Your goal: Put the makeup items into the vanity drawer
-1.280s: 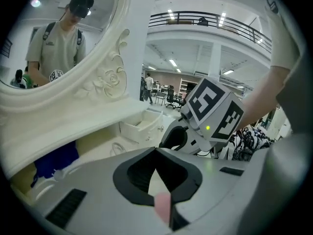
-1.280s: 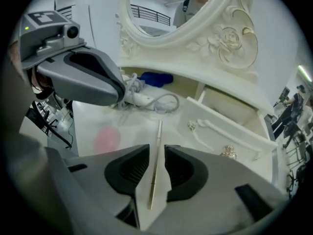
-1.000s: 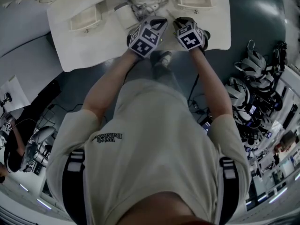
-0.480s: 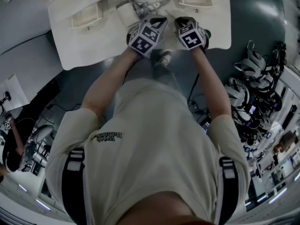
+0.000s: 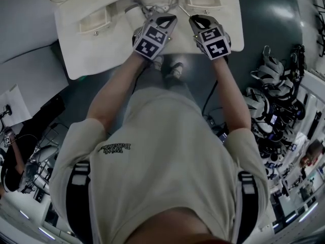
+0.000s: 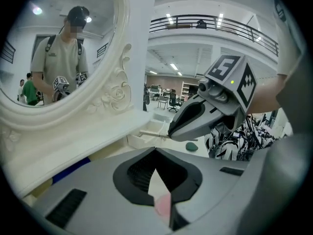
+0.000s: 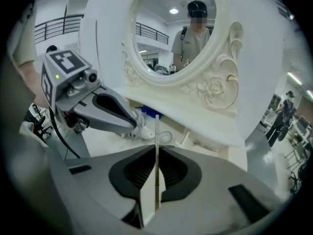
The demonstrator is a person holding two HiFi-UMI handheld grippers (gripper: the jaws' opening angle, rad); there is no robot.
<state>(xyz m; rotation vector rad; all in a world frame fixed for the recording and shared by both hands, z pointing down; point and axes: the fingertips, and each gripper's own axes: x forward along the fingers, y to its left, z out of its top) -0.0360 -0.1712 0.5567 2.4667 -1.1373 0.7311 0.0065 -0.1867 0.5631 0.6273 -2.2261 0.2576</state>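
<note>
My right gripper (image 7: 156,148) is shut on a thin cream makeup stick (image 7: 156,131) that stands upright between the pads; its jaws have just been closing on it. In the left gripper view the same stick (image 6: 150,134) pokes out sideways from the right gripper (image 6: 172,132). My left gripper (image 6: 156,151) has its jaws together, with a small pink item (image 6: 164,204) pinched low between them. In the head view both grippers, left (image 5: 165,18) and right (image 5: 195,19), hang side by side above the white vanity table (image 5: 101,50). Small open drawers (image 5: 94,22) (image 5: 204,0) sit at either side of the vanity's back.
An oval mirror in an ornate white frame (image 7: 171,33) rises behind the tabletop. A coiled white cable (image 7: 165,137) and a blue item (image 7: 146,112) lie under it. A small green object (image 6: 191,146) rests on the table. Dark floor and stacked gear (image 5: 274,85) are to the right.
Both grippers have lifted off the tabletop and now sit higher and closer to the vanity's back. The right one rose more, carrying the stick.
</note>
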